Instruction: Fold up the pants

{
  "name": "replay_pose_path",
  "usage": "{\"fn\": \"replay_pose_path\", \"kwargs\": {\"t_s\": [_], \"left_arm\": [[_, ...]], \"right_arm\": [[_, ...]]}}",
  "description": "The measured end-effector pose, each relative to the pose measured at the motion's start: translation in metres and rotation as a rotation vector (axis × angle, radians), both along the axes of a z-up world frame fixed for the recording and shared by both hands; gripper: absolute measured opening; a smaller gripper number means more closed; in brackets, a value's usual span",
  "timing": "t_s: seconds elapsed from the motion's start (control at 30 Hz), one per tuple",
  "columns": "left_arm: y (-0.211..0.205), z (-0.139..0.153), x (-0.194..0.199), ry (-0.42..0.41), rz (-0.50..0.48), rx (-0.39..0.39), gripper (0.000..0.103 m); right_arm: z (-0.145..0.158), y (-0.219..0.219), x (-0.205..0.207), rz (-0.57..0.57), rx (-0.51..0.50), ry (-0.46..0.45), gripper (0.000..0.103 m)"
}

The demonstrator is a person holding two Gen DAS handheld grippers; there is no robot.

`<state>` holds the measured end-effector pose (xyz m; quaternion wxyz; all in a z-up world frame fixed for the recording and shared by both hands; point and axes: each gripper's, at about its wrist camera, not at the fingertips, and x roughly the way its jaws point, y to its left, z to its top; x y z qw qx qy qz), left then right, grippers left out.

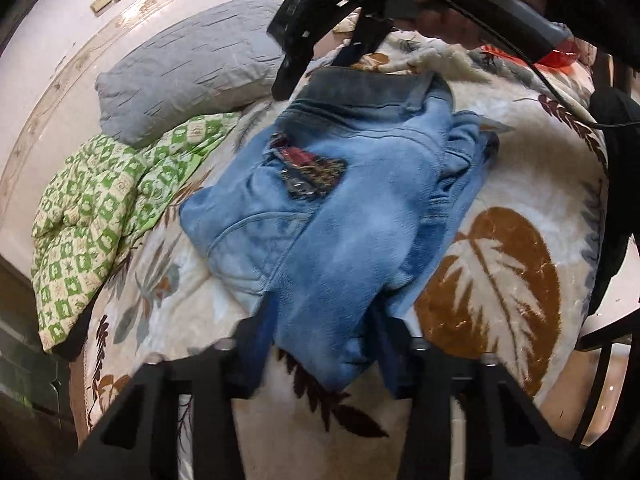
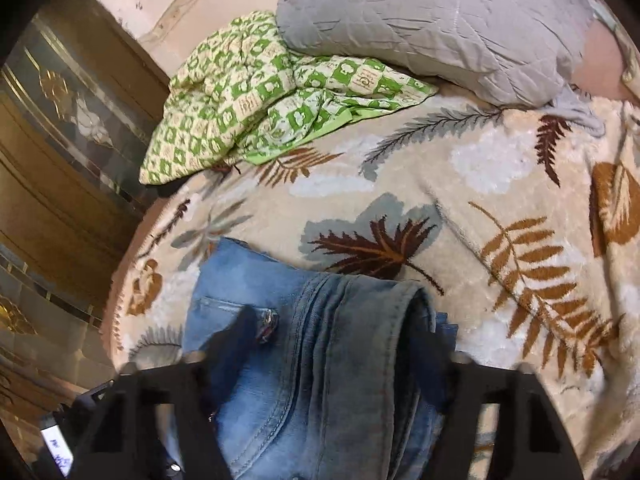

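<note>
Light blue jeans (image 1: 340, 208) lie folded into a thick bundle on a leaf-patterned blanket (image 1: 500, 264), with a dark red patch (image 1: 308, 172) on top. My left gripper (image 1: 324, 340) is at the bundle's near end, its two fingers pressed against either side of the denim. At the far end my right gripper (image 1: 316, 68), held by a hand (image 1: 460, 0), comes down onto the darker waistband. In the right wrist view the right gripper (image 2: 338, 340) straddles the rolled waistband of the jeans (image 2: 304, 380), with its fingers against the cloth.
A grey pillow (image 1: 192, 76) and a green checked quilt (image 1: 92, 208) lie on the bed to the left of the jeans. Something red (image 1: 560, 56) sits at the far right. A wooden cabinet (image 2: 60, 160) stands beside the bed's edge.
</note>
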<state>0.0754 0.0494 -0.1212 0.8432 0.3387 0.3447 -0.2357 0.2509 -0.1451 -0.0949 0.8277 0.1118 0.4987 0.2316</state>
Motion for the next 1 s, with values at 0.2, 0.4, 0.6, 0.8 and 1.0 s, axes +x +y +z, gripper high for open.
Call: {"fn": "replay_pose_path", "kwargs": {"t_s": [0.2,0.4,0.6,0.8,1.0], "left_arm": [[-0.001,-0.002,-0.001,0.012,0.006,0.005,0.023],[-0.005,-0.003,0.000,0.001,0.004,0.040,0.021],[-0.003,-0.001,-0.003,-0.002,0.006,0.030,0.020],[0.004,-0.009,0.000,0.023,0.026,0.008,0.018],[0.010,-0.009,-0.001,0.040,0.039,-0.011,0.018]], "right_arm": [[0.002,0.011,-0.008,0.038,-0.133,-0.076,0.010],[0.005,0.018,-0.012,0.053,-0.190,-0.110,0.007],[0.008,0.015,-0.013,0.046,-0.230,-0.128,0.006],[-0.019,-0.014,-0.009,-0.021,-0.223,-0.076,0.006],[-0.025,-0.015,-0.011,-0.041,-0.247,-0.096,0.006]]}}
